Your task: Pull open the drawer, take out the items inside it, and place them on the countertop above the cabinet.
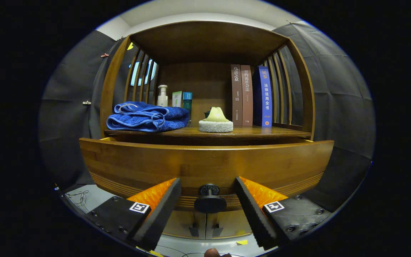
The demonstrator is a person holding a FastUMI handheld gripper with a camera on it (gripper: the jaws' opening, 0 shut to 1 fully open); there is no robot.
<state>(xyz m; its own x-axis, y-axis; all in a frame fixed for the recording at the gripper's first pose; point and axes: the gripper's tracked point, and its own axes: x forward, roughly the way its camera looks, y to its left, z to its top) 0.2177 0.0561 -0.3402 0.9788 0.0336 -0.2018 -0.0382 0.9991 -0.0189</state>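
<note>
The gripper (208, 200) has its fingers apart, one on each side of the round drawer knob (209, 200) at the lower centre of the frame, not touching it. The drawer front (205, 167) stands pulled out, and its long axis runs left to right. Its inside lies beyond and above the fingers, hidden behind the front, under the countertop (255, 131).

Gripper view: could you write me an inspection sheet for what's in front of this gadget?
Surface: countertop carries several things.
Job's things: drawer looks pulled partly out; contents hidden; knob.
Clutter: blue towel, pump bottle, sponge, three books.
Gripper: gripper open, fingers either side of the knob, apart from it.
Cables: thin wire on the floor.
Surroundings: black cloth wall.
</note>
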